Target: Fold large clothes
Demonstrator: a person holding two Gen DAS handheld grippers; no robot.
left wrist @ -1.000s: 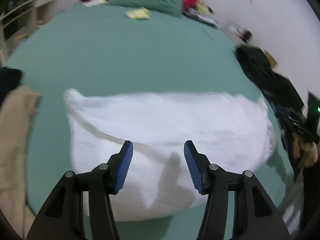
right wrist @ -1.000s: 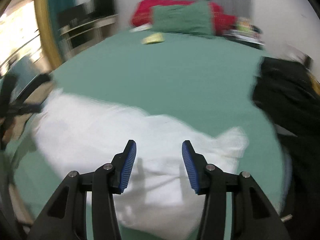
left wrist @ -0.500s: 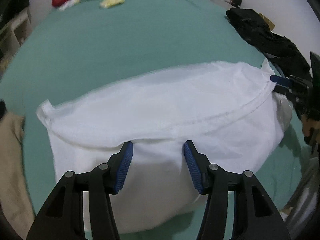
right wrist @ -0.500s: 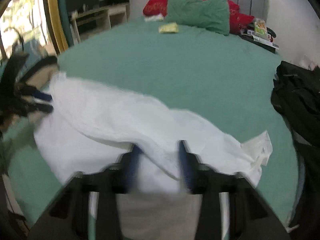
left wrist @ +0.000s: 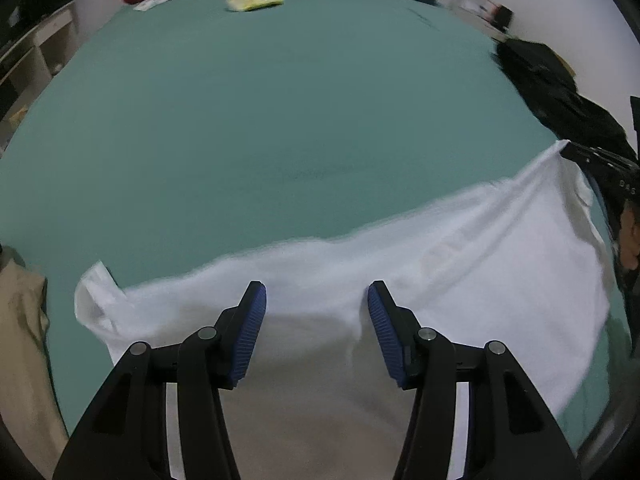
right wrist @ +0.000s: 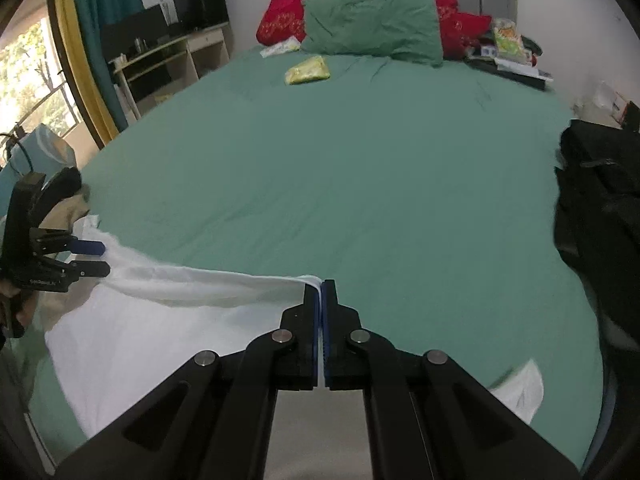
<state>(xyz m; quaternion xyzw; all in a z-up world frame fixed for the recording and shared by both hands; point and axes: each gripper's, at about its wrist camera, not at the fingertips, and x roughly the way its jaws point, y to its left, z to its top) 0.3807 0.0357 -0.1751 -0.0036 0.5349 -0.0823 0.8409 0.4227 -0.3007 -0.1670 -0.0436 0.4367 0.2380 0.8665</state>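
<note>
A large white garment (left wrist: 460,248) lies at the near edge of the green bed (left wrist: 280,120). In the left wrist view my left gripper (left wrist: 316,300) is open, its blue pads either side of the garment's upper edge, not closed on it. In the right wrist view my right gripper (right wrist: 321,292) is shut on the white garment (right wrist: 160,320) at its upper edge and holds it stretched above the bed. The left gripper (right wrist: 86,258) shows at the far left there, jaws apart at the cloth's other end. The right gripper (left wrist: 568,152) shows at the right of the left view.
A black pile of clothes (right wrist: 600,200) lies at the bed's right side. A beige garment (left wrist: 20,340) lies at the left. Green and red pillows (right wrist: 372,28) and a yellow packet (right wrist: 308,70) are at the head. A desk (right wrist: 168,56) stands left.
My right gripper has shut on the garment's upper edge and lifted it, pulling the cloth taut. The left gripper stays open and has moved to the near edge of the cloth.
</note>
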